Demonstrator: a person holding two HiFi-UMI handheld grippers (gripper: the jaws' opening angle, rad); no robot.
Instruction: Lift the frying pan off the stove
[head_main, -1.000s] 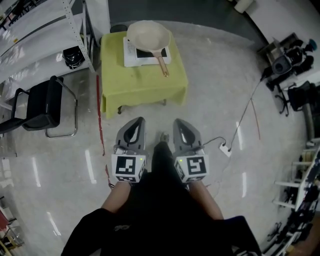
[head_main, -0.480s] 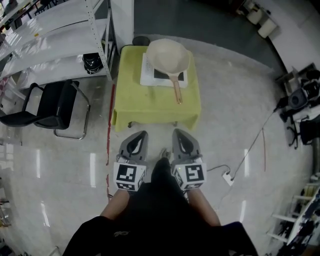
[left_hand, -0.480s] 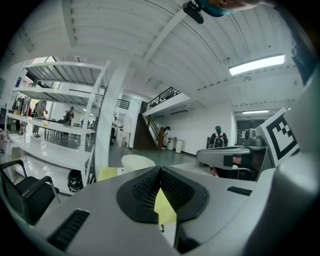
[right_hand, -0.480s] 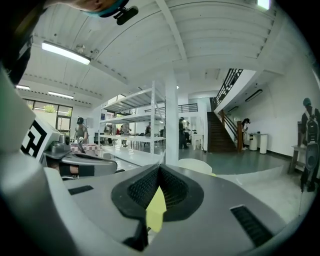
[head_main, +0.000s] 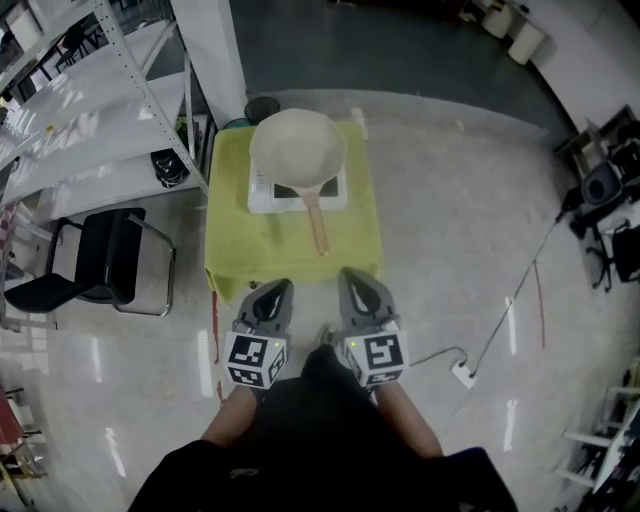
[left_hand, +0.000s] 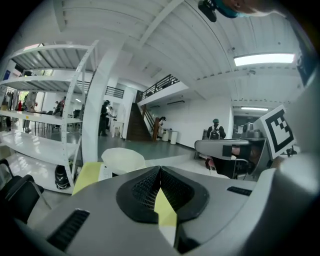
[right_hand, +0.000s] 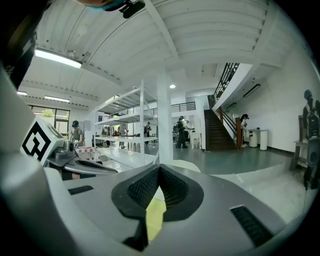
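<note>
A cream frying pan (head_main: 297, 150) sits on a white stove (head_main: 334, 190) on a low table with a yellow cloth (head_main: 290, 245); its wooden handle (head_main: 317, 224) points toward me. My left gripper (head_main: 275, 289) and right gripper (head_main: 355, 284) hover side by side just short of the table's near edge, both shut and empty. In the left gripper view the pan (left_hand: 122, 161) shows pale above the jaws, the yellow cloth (left_hand: 88, 175) beside it. In the right gripper view the pan (right_hand: 181, 165) peeks over the shut jaws.
White metal shelving (head_main: 90, 100) stands left of the table, with a black chair (head_main: 85, 265) in front of it. A white power strip with a cable (head_main: 462, 374) lies on the floor to the right. Equipment (head_main: 605, 190) crowds the right edge. A pillar (head_main: 215, 50) rises behind the table.
I have stepped closer to the table: it has come nearer to both grippers and now sits just ahead of their tips. Both grippers stay shut, side by side.
</note>
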